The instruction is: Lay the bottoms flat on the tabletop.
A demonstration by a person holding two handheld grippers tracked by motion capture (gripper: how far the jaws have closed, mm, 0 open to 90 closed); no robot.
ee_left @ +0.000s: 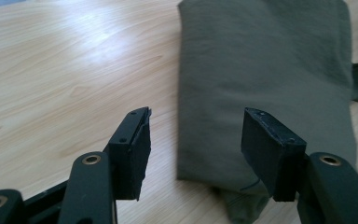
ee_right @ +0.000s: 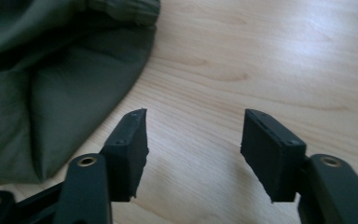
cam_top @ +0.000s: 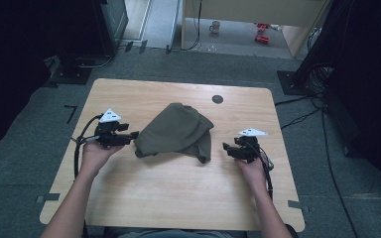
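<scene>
Black fingers [ee_left: 130, 144] of the left gripper [ee_left: 196, 154] stand apart with nothing between them, one finger over bare wood and the other over the near edge of the folded olive cloth [ee_left: 261, 84]. Those of the right gripper [ee_right: 193, 154] are apart too, above bare wood, the cloth lying at their ten o'clock. From above, the cloth [cam_top: 178, 131] lies mid-surface [cam_top: 178, 198], the left gripper [cam_top: 115, 135] at its nine o'clock almost touching it, the right gripper [cam_top: 238, 148] near it at four o'clock.
</scene>
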